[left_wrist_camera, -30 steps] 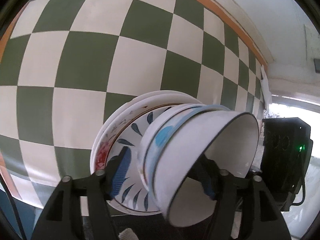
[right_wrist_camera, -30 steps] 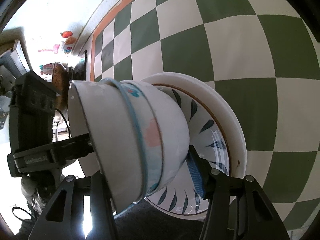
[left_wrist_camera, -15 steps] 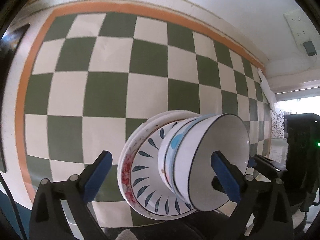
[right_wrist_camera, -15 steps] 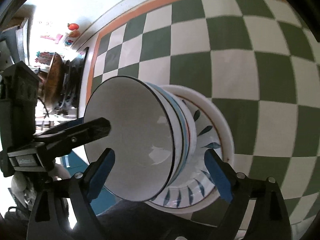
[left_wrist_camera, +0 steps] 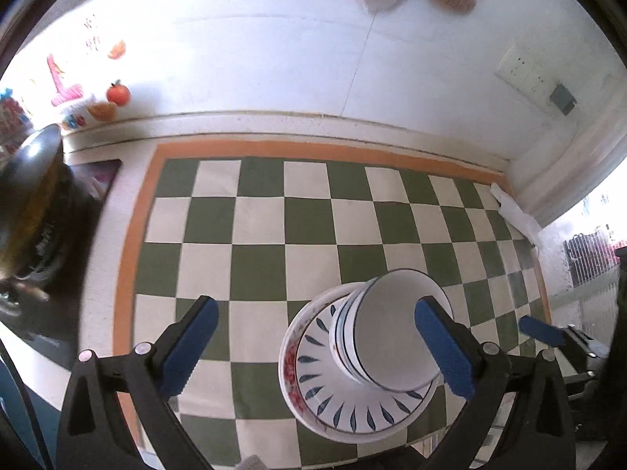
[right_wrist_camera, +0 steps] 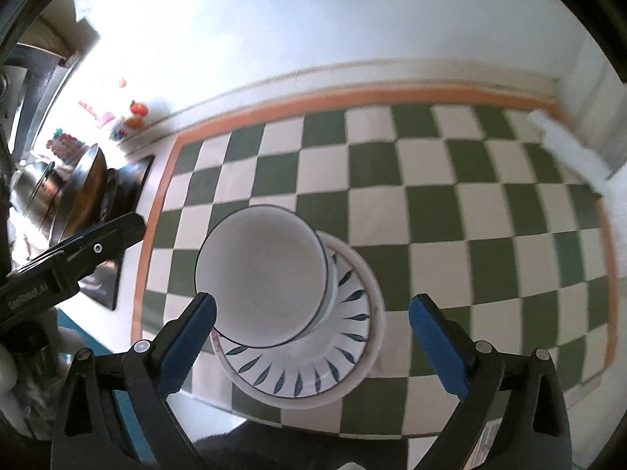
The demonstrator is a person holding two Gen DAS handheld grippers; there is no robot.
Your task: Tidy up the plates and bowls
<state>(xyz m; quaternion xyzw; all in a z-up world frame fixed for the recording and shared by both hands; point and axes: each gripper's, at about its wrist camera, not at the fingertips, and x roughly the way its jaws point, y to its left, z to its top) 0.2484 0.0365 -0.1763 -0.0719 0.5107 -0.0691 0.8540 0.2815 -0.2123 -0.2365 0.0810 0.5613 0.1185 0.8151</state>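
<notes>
A stack of white bowls (left_wrist_camera: 395, 337) sits nested on a stack of plates (left_wrist_camera: 333, 395) on the green and white checkered cloth (left_wrist_camera: 274, 235). The top plate has blue leaf marks; a lower one has a red pattern. In the right wrist view the bowls (right_wrist_camera: 262, 270) stand on the plates (right_wrist_camera: 341, 356) too. My left gripper (left_wrist_camera: 313, 346) is open and empty, held back above the stack. My right gripper (right_wrist_camera: 311, 333) is open and empty, also above it. The right gripper's blue pad (left_wrist_camera: 540, 331) shows at the right of the left wrist view.
A metal pot with a lid (right_wrist_camera: 66, 196) stands on a dark cooktop (left_wrist_camera: 51, 258) to the left of the cloth. A white wall (left_wrist_camera: 313, 58) runs behind the counter, with small colourful items (left_wrist_camera: 113, 94) at its left. A wall socket (left_wrist_camera: 537, 82) is at right.
Both grippers have opened, let go of the stack and pulled back and up. The stack of bowls and plates now rests on the cloth.
</notes>
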